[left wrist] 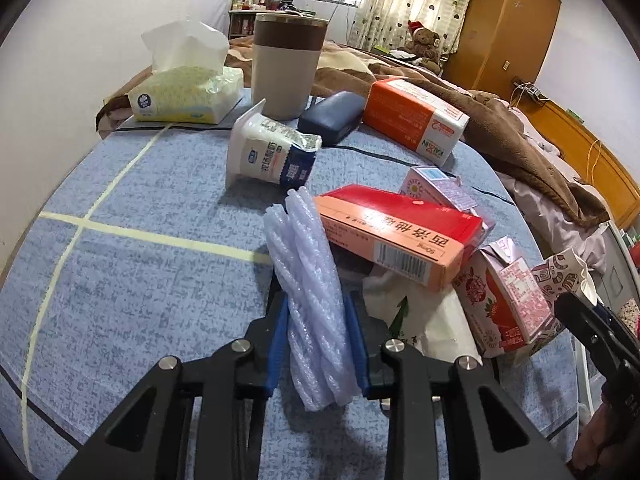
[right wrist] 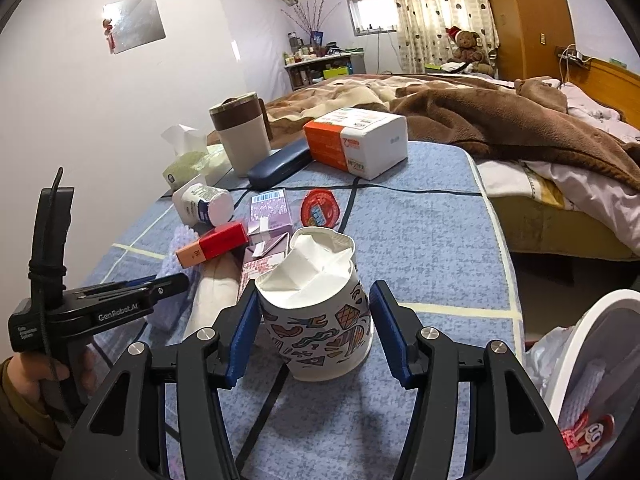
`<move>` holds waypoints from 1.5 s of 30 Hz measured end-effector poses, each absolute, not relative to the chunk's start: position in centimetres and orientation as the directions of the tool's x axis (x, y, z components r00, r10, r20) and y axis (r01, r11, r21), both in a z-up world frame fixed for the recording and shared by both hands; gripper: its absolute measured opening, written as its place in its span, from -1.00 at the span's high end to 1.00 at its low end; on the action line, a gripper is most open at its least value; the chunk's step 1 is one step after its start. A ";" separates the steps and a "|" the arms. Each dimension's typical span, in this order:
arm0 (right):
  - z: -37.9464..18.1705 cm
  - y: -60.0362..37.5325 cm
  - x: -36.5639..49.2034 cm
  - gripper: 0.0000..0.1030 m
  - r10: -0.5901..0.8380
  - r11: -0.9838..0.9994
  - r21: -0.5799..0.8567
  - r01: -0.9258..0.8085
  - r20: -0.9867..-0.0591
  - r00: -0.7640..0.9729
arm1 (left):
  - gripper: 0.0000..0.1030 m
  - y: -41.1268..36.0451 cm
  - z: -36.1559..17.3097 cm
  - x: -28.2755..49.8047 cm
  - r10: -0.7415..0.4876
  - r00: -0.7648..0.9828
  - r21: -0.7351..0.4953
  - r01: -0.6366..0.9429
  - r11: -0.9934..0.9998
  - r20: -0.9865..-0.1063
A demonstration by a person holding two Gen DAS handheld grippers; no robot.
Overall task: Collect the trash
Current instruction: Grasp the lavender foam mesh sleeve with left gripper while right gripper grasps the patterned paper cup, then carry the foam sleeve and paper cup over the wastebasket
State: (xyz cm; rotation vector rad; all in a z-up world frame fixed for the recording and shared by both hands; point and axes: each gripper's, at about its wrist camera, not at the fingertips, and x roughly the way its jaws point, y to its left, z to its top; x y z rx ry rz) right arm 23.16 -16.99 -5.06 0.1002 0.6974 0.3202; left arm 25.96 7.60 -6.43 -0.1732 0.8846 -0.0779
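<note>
Left claw (left wrist: 316,332) is clamped on a foam net (left wrist: 310,292), the ribbed, squishy white mesh kind, standing nearly upright between the blue pads. Right claw (right wrist: 316,328) sits around a paper cup (right wrist: 320,320) with a doodle print, rim crushed and a wad of white tissue stuffed in; the left pad touches the cup wall, the right pad stands just off it.

The desk (left wrist: 120,272) wears a nubby blue cloth with pale stripes. Crowding the foam: a glossy red-orange box (left wrist: 400,236) leaning over it, a strawberry carton (left wrist: 504,304), a tipped yogurt cup (left wrist: 268,152), crumpled white paper. Farther back: a tumbler (left wrist: 286,64), tissue pack (left wrist: 184,92), dark case (left wrist: 332,116).

Only the right view shows the white bin (right wrist: 592,368) at the desk edge, lined with plastic, and a red foil lid (right wrist: 322,208).
</note>
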 end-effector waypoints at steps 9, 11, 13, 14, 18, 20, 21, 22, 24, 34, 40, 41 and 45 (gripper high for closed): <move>-4.6 -17.4 23.0 -0.09 0.326 0.945 0.216 -0.244 -0.602 0.729 | 0.42 7.9 -5.2 24.6 -0.139 0.659 -0.186 -0.001 0.983 -0.739; -4.5 -17.5 22.8 -0.09 0.324 0.946 0.216 -0.242 -0.598 0.733 | 0.42 8.0 -5.0 24.3 -0.138 0.664 -0.187 -0.003 0.982 -0.735; -4.3 -17.6 22.6 -0.09 0.323 0.946 0.215 -0.241 -0.593 0.737 | 0.42 8.0 -4.6 23.9 -0.141 0.668 -0.191 -0.001 0.982 -0.730; -4.2 -17.6 22.5 -0.09 0.323 0.946 0.217 -0.241 -0.590 0.740 | 0.42 8.0 -4.4 23.7 -0.143 0.671 -0.192 0.001 0.981 -0.727; -3.6 -17.8 22.1 -0.09 0.322 0.946 0.218 -0.238 -0.580 0.748 | 0.42 7.7 -3.3 22.8 -0.152 0.688 -0.187 0.023 0.982 -0.710; -3.3 -18.0 21.9 -0.09 0.321 0.947 0.218 -0.237 -0.575 0.752 | 0.42 7.4 -2.8 22.3 -0.154 0.696 -0.185 0.032 0.982 -0.701; -3.1 -18.0 21.7 -0.09 0.320 0.947 0.218 -0.236 -0.572 0.756 | 0.42 7.3 -2.5 22.1 -0.158 0.700 -0.185 0.038 0.982 -0.697; -2.9 -18.2 21.4 -0.09 0.320 0.947 0.218 -0.236 -0.566 0.759 | 0.42 7.2 -2.2 21.8 -0.160 0.704 -0.184 0.042 0.982 -0.692; -2.6 -18.4 21.1 -0.09 0.317 0.948 0.217 -0.234 -0.560 0.766 | 0.42 6.9 -1.7 21.3 -0.164 0.713 -0.183 0.052 0.982 -0.682; -1.2 -19.4 19.1 -0.09 0.303 0.952 0.210 -0.224 -0.526 0.794 | 0.42 4.8 0.8 18.6 -0.196 0.743 -0.168 0.114 0.979 -0.640; -0.3 -20.6 17.6 -0.09 0.276 0.959 0.200 -0.200 -0.506 0.817 | 0.42 3.1 2.3 17.2 -0.232 0.757 -0.157 0.172 0.973 -0.611; -0.2 -20.9 17.4 -0.09 0.269 0.961 0.200 -0.193 -0.503 0.821 | 0.42 2.8 2.5 17.0 -0.238 0.758 -0.155 0.180 0.971 -0.607; 0.1 -21.9 16.5 -0.09 0.243 0.966 0.200 -0.162 -0.495 0.834 | 0.42 1.3 3.0 16.2 -0.268 0.758 -0.150 0.223 0.963 -0.595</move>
